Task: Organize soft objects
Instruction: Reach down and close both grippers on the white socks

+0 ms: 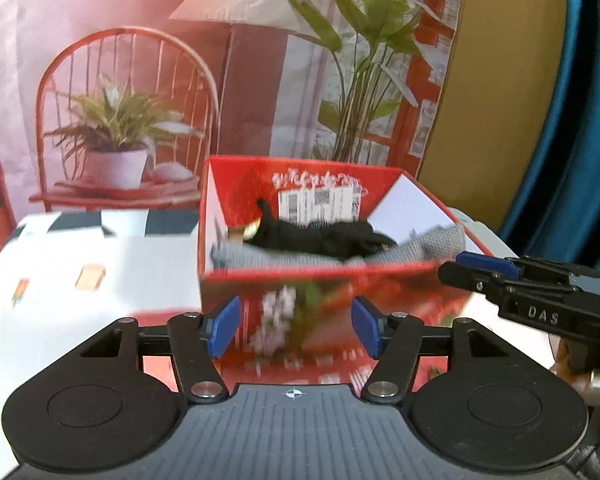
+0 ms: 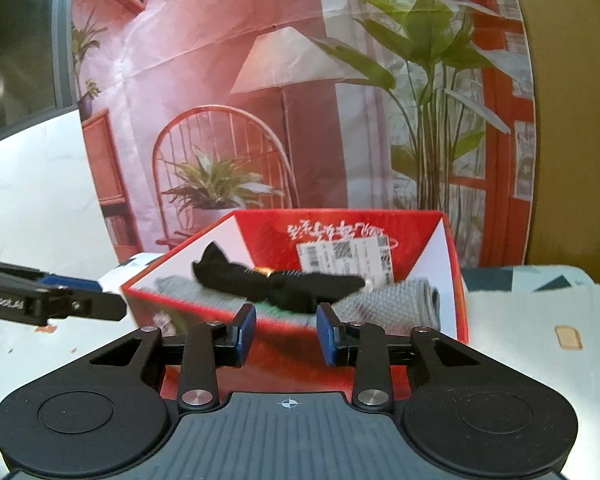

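Both the left hand-held gripper (image 1: 294, 330) and right hand-held gripper (image 2: 286, 334) stood spread and empty because the black sock (image 2: 276, 282) already lay on grey knitted cloth (image 2: 396, 300) inside the red cardboard box (image 2: 456, 280).

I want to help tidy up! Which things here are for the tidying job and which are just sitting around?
For the job:
red box
black sock, lying in the box
grey knitted cloth, under the sock
left gripper and right gripper, both open and empty

Just sitting around:
patterned tablecloth
printed backdrop
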Motion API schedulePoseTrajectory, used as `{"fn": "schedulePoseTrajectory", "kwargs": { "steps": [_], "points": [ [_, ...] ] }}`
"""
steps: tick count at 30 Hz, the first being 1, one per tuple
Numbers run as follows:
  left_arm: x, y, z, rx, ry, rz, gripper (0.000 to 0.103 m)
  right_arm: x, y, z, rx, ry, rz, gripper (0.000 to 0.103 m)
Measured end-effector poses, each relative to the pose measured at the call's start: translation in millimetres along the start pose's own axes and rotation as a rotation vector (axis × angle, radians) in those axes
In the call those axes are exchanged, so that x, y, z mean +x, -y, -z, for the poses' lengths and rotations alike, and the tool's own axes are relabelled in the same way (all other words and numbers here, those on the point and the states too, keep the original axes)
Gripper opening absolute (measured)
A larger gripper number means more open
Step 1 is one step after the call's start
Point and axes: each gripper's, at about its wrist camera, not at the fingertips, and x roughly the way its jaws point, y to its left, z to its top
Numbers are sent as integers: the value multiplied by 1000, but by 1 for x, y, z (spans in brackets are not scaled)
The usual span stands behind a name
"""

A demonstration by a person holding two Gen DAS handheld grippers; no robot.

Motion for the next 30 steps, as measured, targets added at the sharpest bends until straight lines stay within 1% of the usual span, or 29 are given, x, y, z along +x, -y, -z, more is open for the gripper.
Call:
{"fn": "schedulePoseTrajectory", "kwargs": {
  "steps": [3,7,11,17,25,30],
  "points": [
    [-14,-2,22,-7,-8,-7,66,-14,-5,12,8,-16,-6,31],
    [-26,-10,52,-53,-32,-10,68,-29,-14,31,-2,-47,-9,31],
    [-29,-15,79,-81,-65,-30,68,-43,-25,51,-17,-81,-17,31],
    [-31,-18,108,-117,-102,-57,69,-61,-32,75,-10,-118,-6,31],
    [-30,-19,125,-148,-138,-62,69,-78,-30,97,20,-202,33,31],
    [-31,-19,129,-153,-142,-62,69,-85,-22,102,48,-246,71,35]
  ]
}}
